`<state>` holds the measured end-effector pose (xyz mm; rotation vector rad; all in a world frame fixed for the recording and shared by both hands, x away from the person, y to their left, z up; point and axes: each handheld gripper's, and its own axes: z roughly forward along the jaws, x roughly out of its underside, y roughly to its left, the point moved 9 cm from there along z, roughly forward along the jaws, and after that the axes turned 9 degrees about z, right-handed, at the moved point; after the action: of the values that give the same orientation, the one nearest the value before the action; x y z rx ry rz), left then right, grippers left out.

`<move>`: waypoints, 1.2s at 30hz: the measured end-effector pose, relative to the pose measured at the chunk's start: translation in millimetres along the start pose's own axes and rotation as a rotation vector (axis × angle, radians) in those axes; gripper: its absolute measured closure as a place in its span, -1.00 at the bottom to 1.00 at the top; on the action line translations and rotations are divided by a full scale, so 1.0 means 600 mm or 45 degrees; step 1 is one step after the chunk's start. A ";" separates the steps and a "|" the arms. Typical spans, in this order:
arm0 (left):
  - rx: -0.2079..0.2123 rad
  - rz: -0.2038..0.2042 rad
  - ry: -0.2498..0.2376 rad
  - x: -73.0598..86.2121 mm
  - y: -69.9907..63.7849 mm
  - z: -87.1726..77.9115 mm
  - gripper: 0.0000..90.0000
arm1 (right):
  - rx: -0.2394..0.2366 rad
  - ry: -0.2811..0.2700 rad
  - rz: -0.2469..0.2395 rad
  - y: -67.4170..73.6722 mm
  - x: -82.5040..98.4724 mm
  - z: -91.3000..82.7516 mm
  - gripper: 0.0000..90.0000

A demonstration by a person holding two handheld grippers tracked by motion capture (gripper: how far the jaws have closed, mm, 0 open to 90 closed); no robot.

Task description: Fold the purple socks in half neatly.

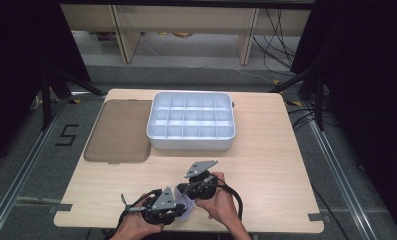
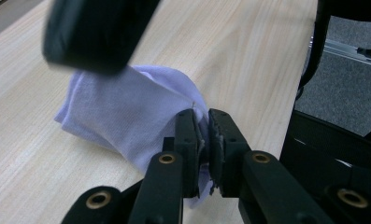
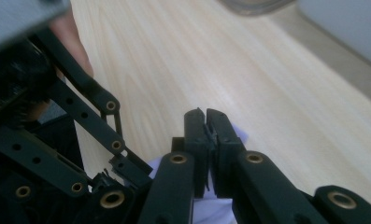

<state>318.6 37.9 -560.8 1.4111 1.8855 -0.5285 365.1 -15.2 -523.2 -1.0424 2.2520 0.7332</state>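
Note:
A pale lavender cloth [image 1: 187, 206], perhaps a sock, lies bunched near the table's front edge between my two hands. In the left gripper view my left gripper [image 2: 205, 117] is shut on one end of the cloth [image 2: 127, 112], and fabric shows squeezed between the pads. The cloth rises like a tent toward the blurred black right gripper at the upper left of that view. My right gripper [image 3: 205, 114] has its jaws pressed together, with cloth [image 3: 211, 208] showing under and between its arms. In the high view the left gripper [image 1: 180, 209] and right gripper [image 1: 187, 197] meet over the cloth.
A white tray [image 1: 191, 141] with several compartments stands at the middle back of the wooden table [image 1: 266, 165]. A brown translucent lid [image 1: 118, 131] lies flat to the left of the tray. Black cables trail from both grippers.

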 end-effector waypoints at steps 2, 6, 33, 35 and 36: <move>-0.001 -0.007 -0.007 0.000 0.000 0.000 0.80 | -0.009 0.044 -0.031 -0.001 0.008 0.012 0.95; 0.009 -0.050 -0.058 -0.011 0.000 -0.011 0.74 | 0.046 0.126 0.002 -0.022 0.034 0.023 0.99; -0.058 -0.066 0.041 0.020 0.031 -0.012 0.84 | 0.086 0.150 0.011 -0.022 0.054 0.018 1.00; -0.088 -0.062 0.038 0.022 0.040 -0.014 0.82 | 0.090 0.154 0.023 -0.018 0.056 0.018 1.00; -0.107 -0.073 0.043 0.025 0.045 -0.014 0.82 | 0.082 0.165 0.012 -0.015 0.058 0.017 1.00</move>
<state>339.6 62.1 -563.7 1.3230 1.9570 -0.4503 355.5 -30.8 -555.9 -1.0770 2.3754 0.6079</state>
